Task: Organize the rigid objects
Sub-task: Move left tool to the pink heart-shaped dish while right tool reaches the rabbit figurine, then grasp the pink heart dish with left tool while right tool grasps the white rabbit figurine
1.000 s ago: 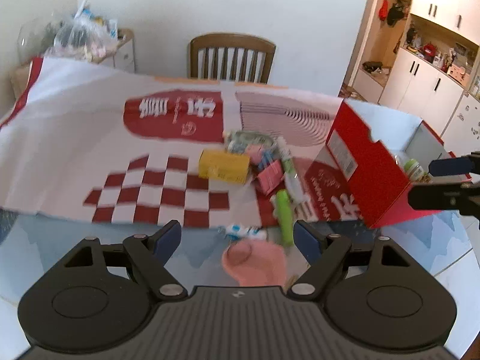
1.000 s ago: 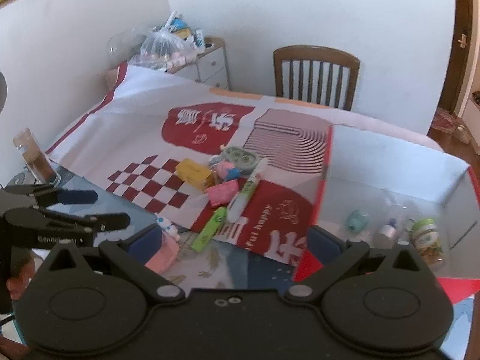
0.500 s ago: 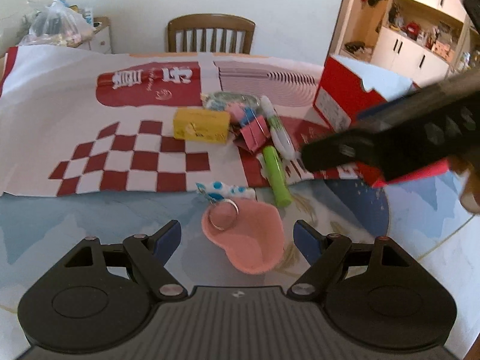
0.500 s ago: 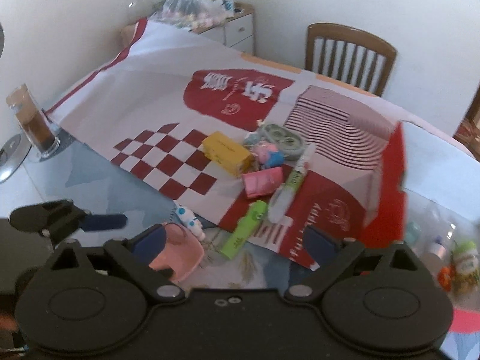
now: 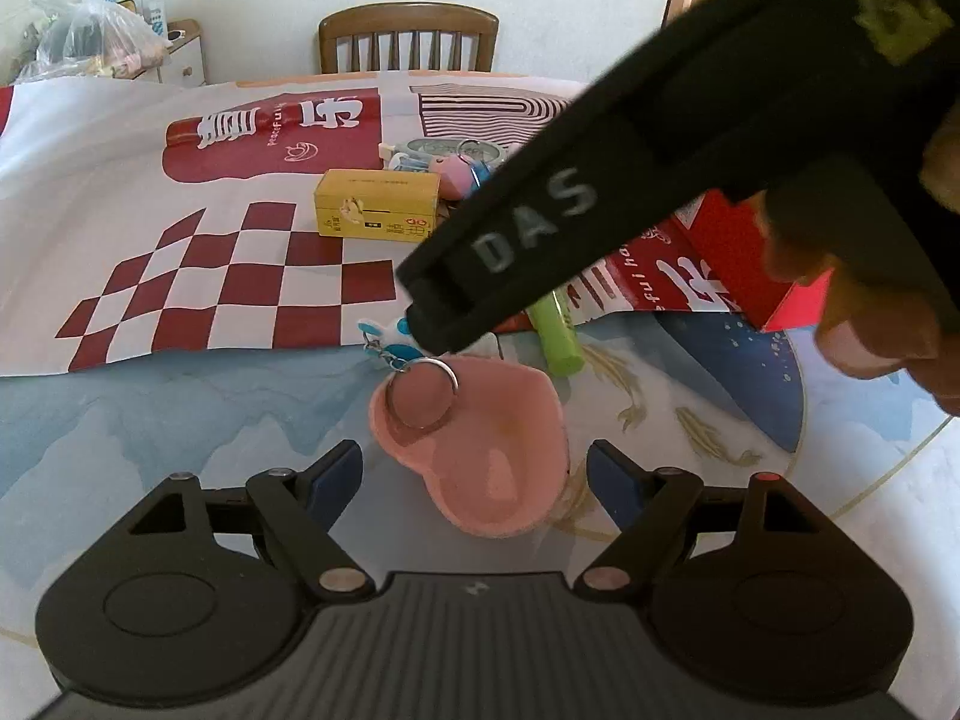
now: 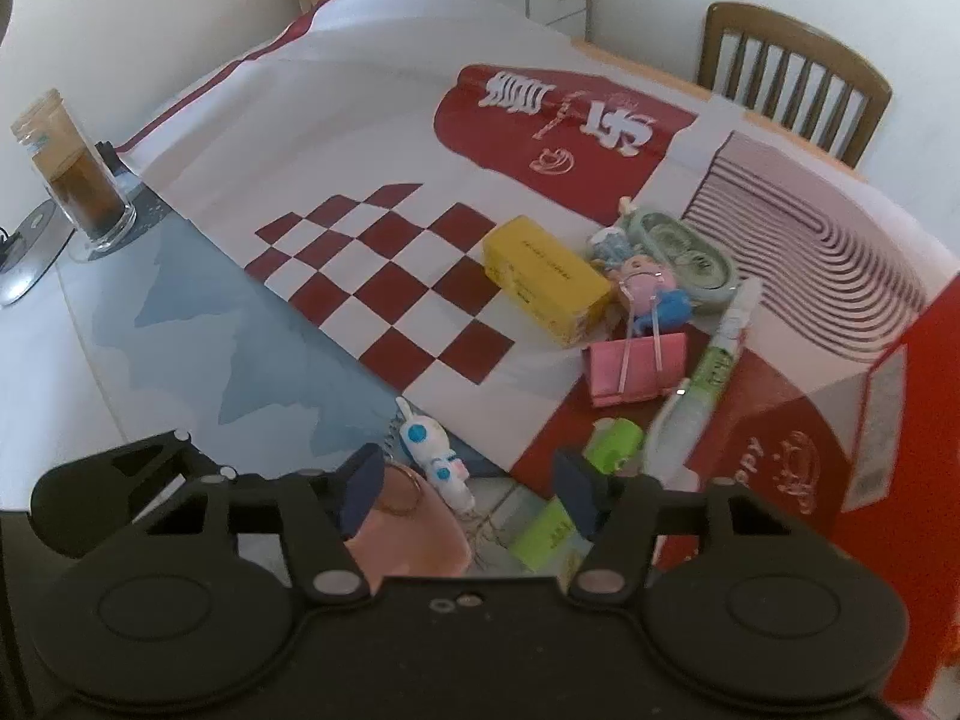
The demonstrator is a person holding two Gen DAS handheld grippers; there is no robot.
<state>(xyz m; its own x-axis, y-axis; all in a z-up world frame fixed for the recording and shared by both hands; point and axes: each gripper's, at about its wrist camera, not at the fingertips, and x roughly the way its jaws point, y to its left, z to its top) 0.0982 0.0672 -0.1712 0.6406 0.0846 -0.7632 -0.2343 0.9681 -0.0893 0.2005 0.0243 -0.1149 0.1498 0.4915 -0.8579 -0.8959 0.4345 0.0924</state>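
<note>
A pink heart-shaped dish (image 5: 486,450) lies on the glass table between the open fingers of my left gripper (image 5: 477,474). A keyring (image 5: 420,384) of a white-and-blue figure keychain (image 6: 435,459) rests on its rim. My right gripper (image 6: 468,486) is open and hovers just over the keychain and dish; its black finger (image 5: 528,228) crosses the left wrist view. A green marker (image 6: 576,492), pink binder clip (image 6: 636,369), yellow box (image 6: 546,279), glue pen (image 6: 714,360) and small toys lie on the red-and-white cloth.
A red cardboard box (image 5: 762,264) stands at the right. A glass jar (image 6: 78,180) of brown powder stands at the table's left edge. A wooden chair (image 5: 408,39) stands at the far side. A cabinet with bags (image 5: 96,42) is at the back left.
Both grippers have moved closer to the pink dish. The right gripper has swung left from the red box and down over the keychain, now crossing the left wrist view.
</note>
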